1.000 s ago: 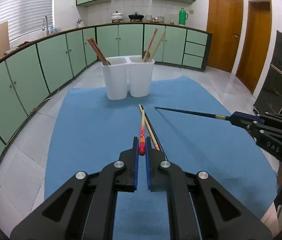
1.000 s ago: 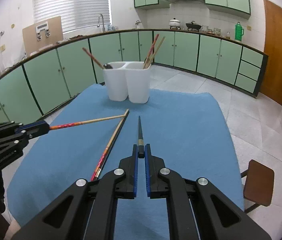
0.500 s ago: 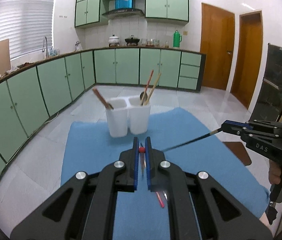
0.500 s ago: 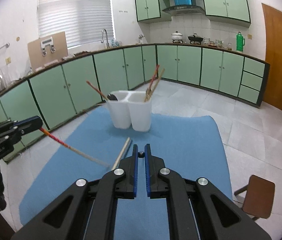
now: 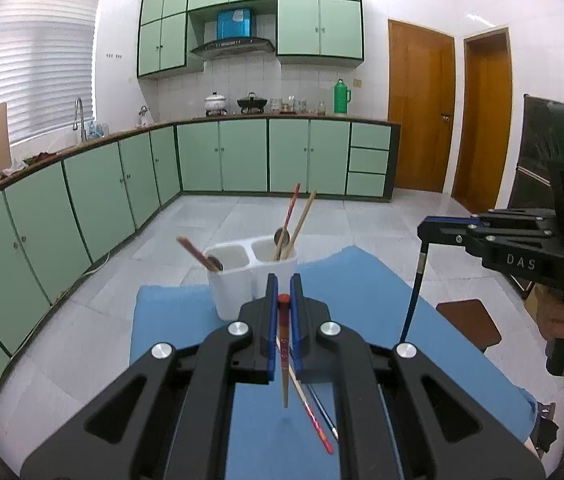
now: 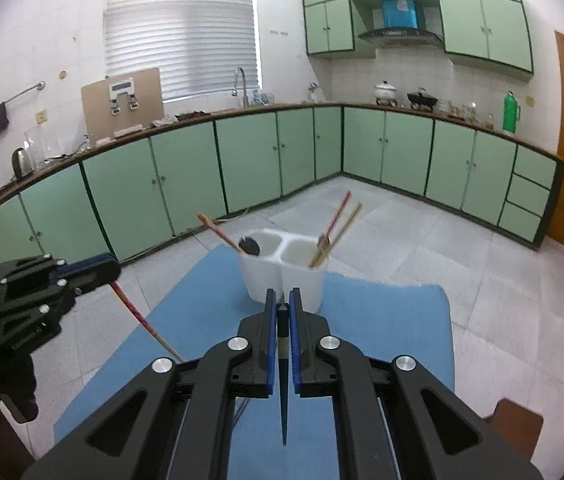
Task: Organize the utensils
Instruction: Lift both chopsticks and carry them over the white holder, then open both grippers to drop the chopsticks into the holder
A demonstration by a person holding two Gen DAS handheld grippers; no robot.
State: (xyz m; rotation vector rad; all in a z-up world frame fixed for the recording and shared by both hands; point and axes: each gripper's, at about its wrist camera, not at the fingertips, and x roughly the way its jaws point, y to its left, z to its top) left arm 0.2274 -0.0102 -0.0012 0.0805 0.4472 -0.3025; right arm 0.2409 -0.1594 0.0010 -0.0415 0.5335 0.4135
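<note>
Status: partly complete. The white plastic two-compartment utensil holder point(image 5: 250, 276) stands at the far end of the blue cloth-covered surface point(image 5: 365, 300) and already contains several chopsticks and a spoon. The left tool point(image 5: 284, 322) is clamped on a red-patterned wooden chopstick point(image 5: 284, 356), hanging tip-down above the cloth. The right tool point(image 6: 280, 330) is clamped on a dark blue-black chopstick point(image 6: 283, 400), likewise suspended. Remaining: deposit both held chopsticks, then collect the red-tipped chopstick point(image 5: 313, 420) and the dark chopstick point(image 5: 323, 412) beside it.
</note>
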